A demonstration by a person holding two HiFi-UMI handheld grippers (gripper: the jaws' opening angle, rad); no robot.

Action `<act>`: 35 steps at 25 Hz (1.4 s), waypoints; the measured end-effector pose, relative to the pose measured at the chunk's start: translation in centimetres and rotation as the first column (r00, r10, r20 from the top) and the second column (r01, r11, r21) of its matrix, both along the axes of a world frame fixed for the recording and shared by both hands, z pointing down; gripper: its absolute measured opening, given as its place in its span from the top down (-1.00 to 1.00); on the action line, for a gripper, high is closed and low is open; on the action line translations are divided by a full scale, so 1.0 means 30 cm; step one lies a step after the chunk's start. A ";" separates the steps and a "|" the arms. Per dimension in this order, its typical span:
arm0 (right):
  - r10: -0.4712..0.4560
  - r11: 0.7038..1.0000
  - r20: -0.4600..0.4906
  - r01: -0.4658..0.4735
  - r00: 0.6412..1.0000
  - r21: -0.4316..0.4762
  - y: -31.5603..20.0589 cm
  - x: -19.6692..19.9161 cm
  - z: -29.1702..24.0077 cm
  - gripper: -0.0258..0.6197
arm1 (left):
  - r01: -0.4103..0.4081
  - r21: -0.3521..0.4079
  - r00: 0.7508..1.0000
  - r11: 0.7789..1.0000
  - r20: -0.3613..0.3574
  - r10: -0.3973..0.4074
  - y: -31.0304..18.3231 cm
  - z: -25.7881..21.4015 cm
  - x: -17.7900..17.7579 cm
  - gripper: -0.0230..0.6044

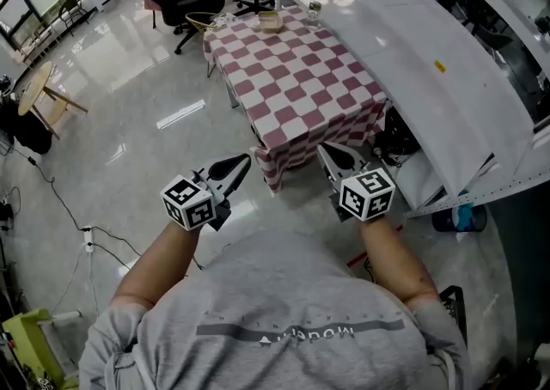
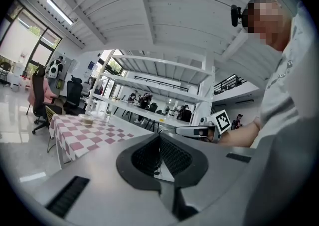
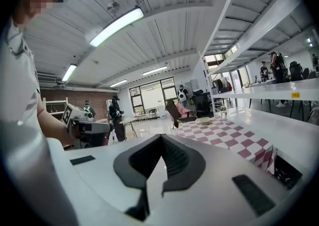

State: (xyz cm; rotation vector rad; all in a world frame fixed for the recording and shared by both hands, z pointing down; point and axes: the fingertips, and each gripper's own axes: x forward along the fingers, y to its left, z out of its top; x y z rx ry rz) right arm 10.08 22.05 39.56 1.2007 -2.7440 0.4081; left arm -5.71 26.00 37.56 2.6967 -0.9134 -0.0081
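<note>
Left gripper: the left gripper (image 1: 244,159) is closed, jaws tip to tip with nothing between them, and hangs over the floor just short of the table's near edge.
Right gripper: the right gripper (image 1: 326,150) is likewise closed and empty, close to the table's near right corner.
Table: a square table (image 1: 301,79) draped in a red-and-white checked cloth; its near half is bare.
Far end of the table: a small pale round bowl (image 1: 270,21) and a clear glass jar (image 1: 314,9), both well apart from the grippers.
Risk, cloth: the cloth hangs loose at the table's near edge, so a gripper brushing it could likely drag it and shift the bowl and jar.
Risk, shelf: a long white metal shelf (image 1: 412,45) crowds the table's right side, so the right gripper could knock it.
Risk, footing: a thin black cable (image 1: 60,199) trails on the glossy floor left of the table, a possible trip.
</note>
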 end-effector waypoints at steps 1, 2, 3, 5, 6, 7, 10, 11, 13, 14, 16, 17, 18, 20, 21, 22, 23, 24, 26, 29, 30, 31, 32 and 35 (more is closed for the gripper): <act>-0.005 1.000 0.002 0.005 1.000 -0.002 0.005 0.015 0.003 0.84 | 0.000 0.000 1.000 1.000 0.001 0.000 0.001 0.000 0.026 0.88; -0.009 1.000 0.003 0.009 1.000 -0.004 0.009 0.030 0.005 0.84 | 0.000 0.001 1.000 1.000 0.001 0.000 0.001 0.000 0.051 0.88; -0.013 1.000 0.003 0.013 1.000 -0.004 0.013 0.044 0.007 0.84 | 0.000 0.002 1.000 1.000 0.000 0.000 0.000 -0.001 0.074 0.88; -0.020 1.000 0.003 0.020 1.000 0.000 0.013 0.070 0.009 0.84 | 0.002 0.003 1.000 1.000 -0.001 -0.002 -0.004 0.000 0.112 0.88; -0.024 1.000 0.004 0.023 1.000 0.003 0.011 0.081 0.009 0.84 | 0.002 0.004 1.000 1.000 0.001 -0.002 -0.006 0.000 0.127 0.88; -0.026 1.000 0.005 0.026 1.000 0.005 0.007 0.090 0.009 0.84 | 0.001 0.005 1.000 1.000 0.005 -0.001 -0.009 0.001 0.139 0.88; -0.025 1.000 0.011 0.025 1.000 0.003 -0.013 0.107 0.012 0.84 | -0.004 0.006 1.000 1.000 0.011 0.004 -0.017 -0.004 0.160 0.88; -0.024 1.000 0.011 0.024 1.000 0.002 -0.023 0.108 0.014 0.84 | -0.007 0.007 1.000 1.000 0.008 0.007 -0.023 -0.006 0.161 0.88; -0.025 1.000 0.012 0.025 1.000 0.004 -0.054 0.100 0.017 0.84 | -0.012 0.010 1.000 1.000 -0.002 0.012 -0.045 -0.007 0.152 0.88; -0.026 1.000 0.014 0.026 1.000 0.005 -0.072 0.092 0.016 0.84 | -0.012 0.010 1.000 1.000 -0.003 0.012 -0.063 -0.002 0.141 0.88; -0.023 1.000 0.019 0.023 1.000 0.007 -0.115 0.070 0.014 0.84 | -0.013 0.005 1.000 1.000 -0.007 0.013 -0.107 0.008 0.115 0.88; -0.020 1.000 0.021 0.020 1.000 0.008 -0.139 0.059 0.014 0.84 | -0.017 0.001 1.000 1.000 -0.013 0.017 -0.133 0.014 0.103 0.88; -0.016 1.000 0.021 0.016 1.000 0.009 -0.166 0.046 0.014 0.84 | -0.024 -0.002 1.000 1.000 -0.018 0.023 -0.163 0.019 0.090 0.88; -0.007 1.000 0.020 0.006 1.000 0.010 -0.224 0.015 0.018 0.84 | -0.042 -0.003 0.999 0.999 -0.025 0.042 -0.230 0.032 0.061 0.88; -0.001 1.000 0.019 0.000 1.000 0.010 -0.256 -0.003 0.023 0.84 | -0.054 -0.002 0.998 0.999 -0.027 0.054 -0.268 0.038 0.045 0.88; 0.007 1.000 0.019 -0.007 1.000 0.008 -0.289 -0.021 0.030 0.84 | -0.066 -0.001 0.997 0.998 -0.029 0.066 -0.308 0.044 0.028 0.88; 0.016 1.000 0.020 -0.017 1.000 0.004 -0.324 -0.039 0.038 0.84 | -0.079 -0.002 0.996 0.997 -0.029 0.079 -0.350 0.051 0.011 0.88; 0.028 1.000 0.021 -0.028 0.999 -0.001 -0.359 -0.056 0.045 0.84 | -0.092 -0.004 0.995 0.996 -0.029 0.092 -0.395 0.058 -0.007 0.88; 0.052 0.999 0.024 -0.052 0.998 -0.013 -0.431 -0.087 0.052 0.84 | -0.117 -0.011 0.993 0.993 -0.032 0.117 -0.485 0.061 -0.041 0.88; 0.080 0.997 0.021 -0.079 0.997 -0.022 -0.534 -0.136 0.051 0.84 | -0.155 -0.013 0.987 0.988 -0.036 0.154 -0.602 0.050 -0.091 0.88; 0.089 0.996 0.022 -0.088 0.996 -0.024 -0.569 -0.153 0.049 0.84 | -0.165 -0.013 0.986 0.986 -0.035 0.164 -0.641 0.047 -0.109 0.88; 0.098 0.995 0.024 -0.098 0.995 -0.026 -0.604 -0.168 0.045 0.84 | -0.172 -0.015 0.985 0.985 -0.034 0.171 -0.680 0.047 -0.127 0.88; 0.108 0.994 0.026 -0.107 0.994 -0.028 -0.639 -0.182 0.042 0.84 | -0.177 -0.018 0.984 0.984 -0.034 0.176 -0.720 0.046 -0.145 0.88; 0.132 0.991 0.024 -0.132 0.991 -0.036 -0.734 -0.216 0.034 0.84 | -0.192 -0.028 0.981 0.981 -0.038 0.191 -0.826 0.046 -0.189 0.88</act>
